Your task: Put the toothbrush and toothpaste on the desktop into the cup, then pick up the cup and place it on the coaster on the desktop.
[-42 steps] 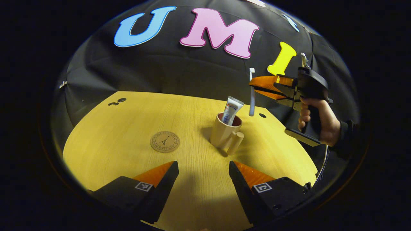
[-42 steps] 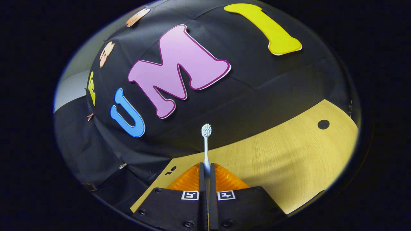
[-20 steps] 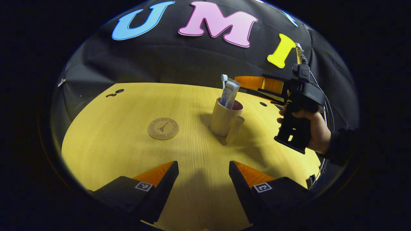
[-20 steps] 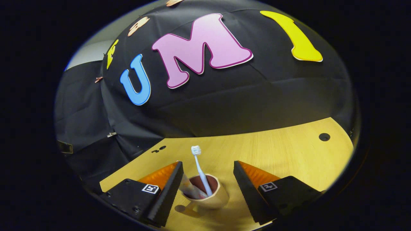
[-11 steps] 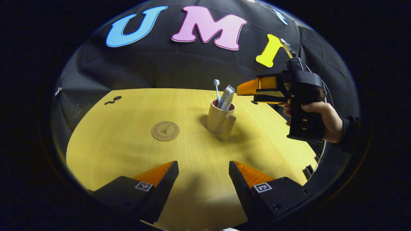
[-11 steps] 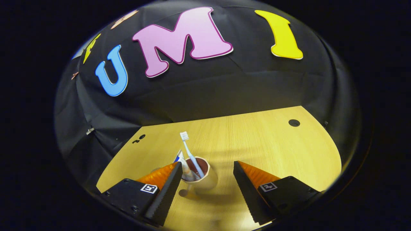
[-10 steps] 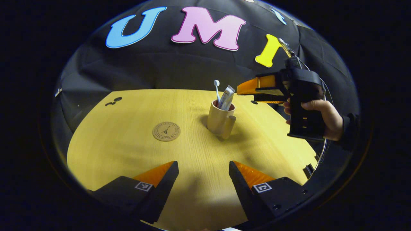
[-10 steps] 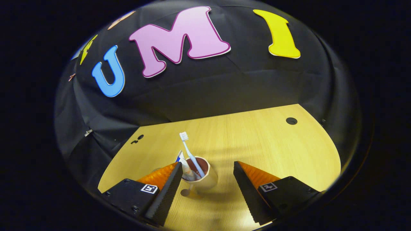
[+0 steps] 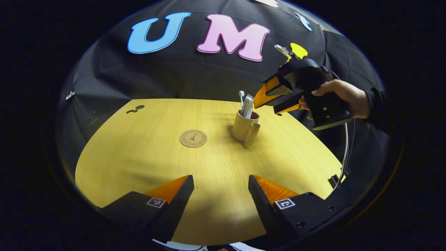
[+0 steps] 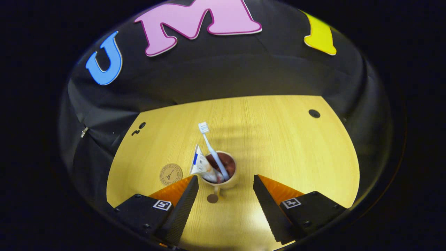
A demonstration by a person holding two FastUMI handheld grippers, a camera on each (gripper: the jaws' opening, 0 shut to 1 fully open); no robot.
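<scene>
Now cup (image 9: 245,128) upright on the desktop (image 9: 139,160) toward its far right edge, toothbrush (image 10: 212,150) and toothpaste (image 10: 201,166) standing inside, coaster (image 9: 193,138) apart to its left. Right gripper (image 10: 225,181) spread wide just above the cup, gripping nothing; a hand (image 9: 343,97) holding it. Left gripper (image 9: 220,183) likewise spread and unloaded near the front edge, well apart.

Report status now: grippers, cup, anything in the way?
Both grippers open, left low, right above cup. Toothbrush and toothpaste inside. Coaster bare, path free.
</scene>
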